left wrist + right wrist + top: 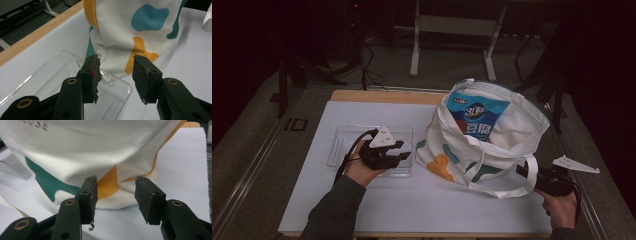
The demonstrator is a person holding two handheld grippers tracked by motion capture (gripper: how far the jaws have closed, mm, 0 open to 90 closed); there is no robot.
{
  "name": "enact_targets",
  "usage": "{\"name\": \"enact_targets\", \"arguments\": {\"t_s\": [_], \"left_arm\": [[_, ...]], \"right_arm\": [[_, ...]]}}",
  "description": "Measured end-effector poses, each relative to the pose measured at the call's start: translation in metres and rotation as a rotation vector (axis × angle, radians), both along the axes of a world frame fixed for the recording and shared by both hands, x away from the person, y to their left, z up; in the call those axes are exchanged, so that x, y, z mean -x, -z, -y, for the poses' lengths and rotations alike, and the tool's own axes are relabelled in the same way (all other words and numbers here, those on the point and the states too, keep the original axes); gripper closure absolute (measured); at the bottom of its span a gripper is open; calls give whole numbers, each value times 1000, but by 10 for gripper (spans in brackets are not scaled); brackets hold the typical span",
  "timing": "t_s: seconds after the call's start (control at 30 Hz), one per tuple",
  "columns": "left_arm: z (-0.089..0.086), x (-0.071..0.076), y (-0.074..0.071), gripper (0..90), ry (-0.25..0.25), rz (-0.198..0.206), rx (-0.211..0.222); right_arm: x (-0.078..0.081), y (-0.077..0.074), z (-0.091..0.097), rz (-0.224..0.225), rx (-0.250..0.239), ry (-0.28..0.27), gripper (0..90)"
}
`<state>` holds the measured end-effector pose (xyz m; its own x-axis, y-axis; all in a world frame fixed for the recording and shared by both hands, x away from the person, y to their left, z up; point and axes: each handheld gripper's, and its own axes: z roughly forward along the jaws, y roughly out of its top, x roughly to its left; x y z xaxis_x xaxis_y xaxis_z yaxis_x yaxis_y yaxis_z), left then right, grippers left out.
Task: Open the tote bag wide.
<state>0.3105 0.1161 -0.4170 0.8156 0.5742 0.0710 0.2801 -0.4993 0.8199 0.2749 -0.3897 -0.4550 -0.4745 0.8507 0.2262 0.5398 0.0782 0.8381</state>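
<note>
A white tote bag (517, 127) with teal and orange patches stands open at the right of the table, and a blue snack packet (477, 117) sticks out of its mouth. My left gripper (404, 151) hovers over a clear plastic tray (343, 145), left of the bag. In the left gripper view the left gripper (116, 60) is open and empty, facing the bag (120, 37) across the tray's (50, 75) corner. My right gripper (521, 171) is at the bag's lower right, by the handle strap (507, 192). In the right gripper view it (116, 181) is open and empty in front of the bag's cloth (87, 150).
A white mat (432, 205) covers the wooden table (377, 96). Grey floor, a metal stand's legs (414, 60) and cables lie beyond the far edge. The tray holds nothing that I can see.
</note>
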Motion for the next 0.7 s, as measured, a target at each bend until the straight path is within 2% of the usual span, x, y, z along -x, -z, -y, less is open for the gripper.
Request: {"name": "enact_targets", "arguments": {"t_s": [0.03, 0.07, 0.13, 0.27, 0.37, 0.47, 0.63, 0.7], "left_arm": [[4, -2, -3, 562, 4, 13, -6], [4, -2, -3, 561, 4, 13, -6], [10, -7, -8, 561, 10, 20, -9], [17, -13, -14, 558, 13, 30, -3], [24, -21, -21, 558, 15, 42, -1], [36, -31, -26, 561, 19, 46, -20], [45, -42, -29, 567, 17, 44, -15], [49, -46, -31, 572, 10, 48, -15]], "right_arm": [[-1, -1, 1, -3, -29, -9, 515], [-1, -1, 1, -3, -29, -9, 515], [-4, -2, 3, 0, -73, -10, 512], [-6, -3, 4, 12, -112, -11, 515], [-8, -2, 5, 19, -151, -14, 547], [-10, 0, 6, 21, -185, -21, 585], [-11, -1, 7, 15, -201, -12, 585], [-12, 0, 7, 10, -203, -10, 681]]}}
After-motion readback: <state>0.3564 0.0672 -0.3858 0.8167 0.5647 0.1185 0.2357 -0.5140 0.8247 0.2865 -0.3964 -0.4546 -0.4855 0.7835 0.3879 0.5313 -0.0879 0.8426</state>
